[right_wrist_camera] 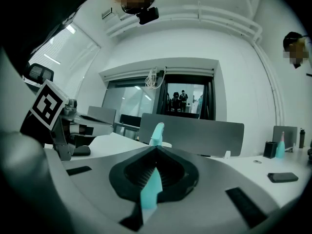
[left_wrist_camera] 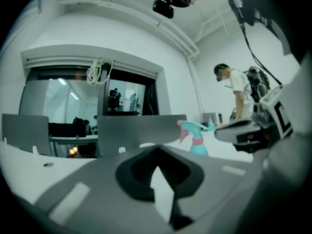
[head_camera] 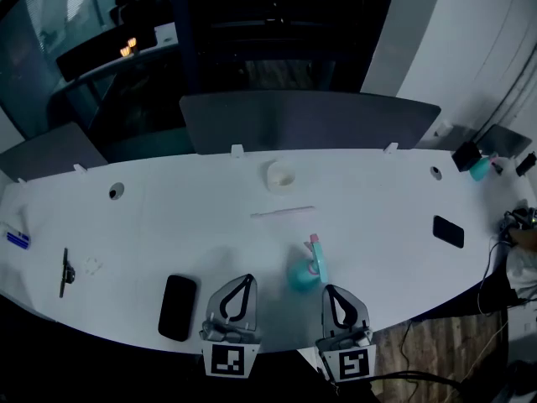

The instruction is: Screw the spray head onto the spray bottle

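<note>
A teal spray bottle (head_camera: 299, 276) stands upright near the table's front edge, with a teal and pink spray head (head_camera: 316, 253) sitting on its neck. My left gripper (head_camera: 245, 279) rests to the bottle's left, shut with nothing between its jaws. My right gripper (head_camera: 331, 290) sits just right of the bottle, also shut and empty. In the left gripper view the bottle (left_wrist_camera: 197, 141) stands ahead to the right, beside the right gripper (left_wrist_camera: 246, 130). In the right gripper view the spray head (right_wrist_camera: 157, 132) pokes up just beyond the closed jaw tips (right_wrist_camera: 156, 148).
A black phone (head_camera: 177, 306) lies left of my left gripper and another phone (head_camera: 448, 231) at the right. A white roll (head_camera: 280, 175) and a thin white tube (head_camera: 283, 213) lie mid-table. A grey partition (head_camera: 310, 120) lines the back edge. A person (left_wrist_camera: 239, 94) stands at the far right.
</note>
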{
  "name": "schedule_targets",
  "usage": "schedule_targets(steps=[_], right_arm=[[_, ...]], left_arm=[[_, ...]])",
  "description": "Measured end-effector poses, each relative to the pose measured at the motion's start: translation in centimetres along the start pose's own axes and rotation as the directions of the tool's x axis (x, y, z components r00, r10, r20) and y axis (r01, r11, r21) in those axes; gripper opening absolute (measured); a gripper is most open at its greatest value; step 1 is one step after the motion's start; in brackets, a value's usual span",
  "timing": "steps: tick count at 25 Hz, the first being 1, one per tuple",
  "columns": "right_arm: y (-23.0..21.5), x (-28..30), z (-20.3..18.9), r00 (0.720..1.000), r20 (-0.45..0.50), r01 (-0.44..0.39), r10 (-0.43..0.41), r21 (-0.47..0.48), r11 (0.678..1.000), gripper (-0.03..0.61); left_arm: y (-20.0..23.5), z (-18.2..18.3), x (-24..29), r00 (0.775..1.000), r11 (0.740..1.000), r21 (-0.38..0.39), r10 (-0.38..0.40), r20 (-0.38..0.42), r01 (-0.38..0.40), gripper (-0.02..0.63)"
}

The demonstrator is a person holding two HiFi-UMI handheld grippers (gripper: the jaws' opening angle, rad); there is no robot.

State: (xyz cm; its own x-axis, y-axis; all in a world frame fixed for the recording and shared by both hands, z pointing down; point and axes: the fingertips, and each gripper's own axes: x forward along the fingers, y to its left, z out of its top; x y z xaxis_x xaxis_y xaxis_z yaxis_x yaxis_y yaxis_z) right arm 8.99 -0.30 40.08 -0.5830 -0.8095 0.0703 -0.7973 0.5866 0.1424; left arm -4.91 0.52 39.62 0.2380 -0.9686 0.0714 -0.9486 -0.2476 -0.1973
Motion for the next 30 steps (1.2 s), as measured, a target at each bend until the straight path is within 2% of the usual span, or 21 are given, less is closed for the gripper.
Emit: schedule_targets(steps=[2, 7, 11, 15, 18, 21, 30], right_arm=[[0.5, -0.9, 0.0, 1.000, -0.017, 0.023, -0.023, 0.004, 1.000, 0.005], [1.9, -3.5, -0.2, 0.989, -0.042, 0.145, -0.144, 0.006, 0.989, 0.005], [4.6, -7.0, 0.9, 0.971, -0.027, 0.239, -0.239, 0.000, 0.971, 0.005], [8.0, -10.6, 2.4, 0.957, 0.007, 0.290, -0.290, -0.014, 0.957, 0.005], [10.1, -13.2, 3.0, 0.950, 0.004, 0.313, -0.313, -0.024, 0.949, 0.005], [11.8, -14.9, 3.6, 0.945, 0.004, 0.327, -0.327, -0.021, 0.945, 0.005], [13.9, -16.7, 5.8, 0.958, 0.058, 0.283, -0.281, -0.042, 0.958, 0.005]], left_arm=[[0.2, 0.5, -0.9, 1.000, 0.999, -0.027, 0.018, 0.014, -0.017, 0.000], [0.3, 0.3, -3.8, 1.000, 0.999, 0.045, 0.010, -0.007, -0.010, 0.002], [0.2, -0.1, -7.8, 0.999, 0.999, 0.010, -0.031, 0.023, 0.031, 0.000], [0.0, -0.2, -12.2, 0.998, 0.998, -0.014, -0.056, 0.041, 0.057, 0.000], [-0.1, 0.1, -14.7, 0.997, 0.998, -0.001, -0.067, 0.044, 0.067, 0.000], [0.0, 0.6, -16.8, 0.995, 0.997, -0.020, -0.077, 0.060, 0.079, 0.000], [-0.1, 1.4, -19.8, 0.996, 0.999, -0.015, -0.040, 0.074, 0.041, 0.001]])
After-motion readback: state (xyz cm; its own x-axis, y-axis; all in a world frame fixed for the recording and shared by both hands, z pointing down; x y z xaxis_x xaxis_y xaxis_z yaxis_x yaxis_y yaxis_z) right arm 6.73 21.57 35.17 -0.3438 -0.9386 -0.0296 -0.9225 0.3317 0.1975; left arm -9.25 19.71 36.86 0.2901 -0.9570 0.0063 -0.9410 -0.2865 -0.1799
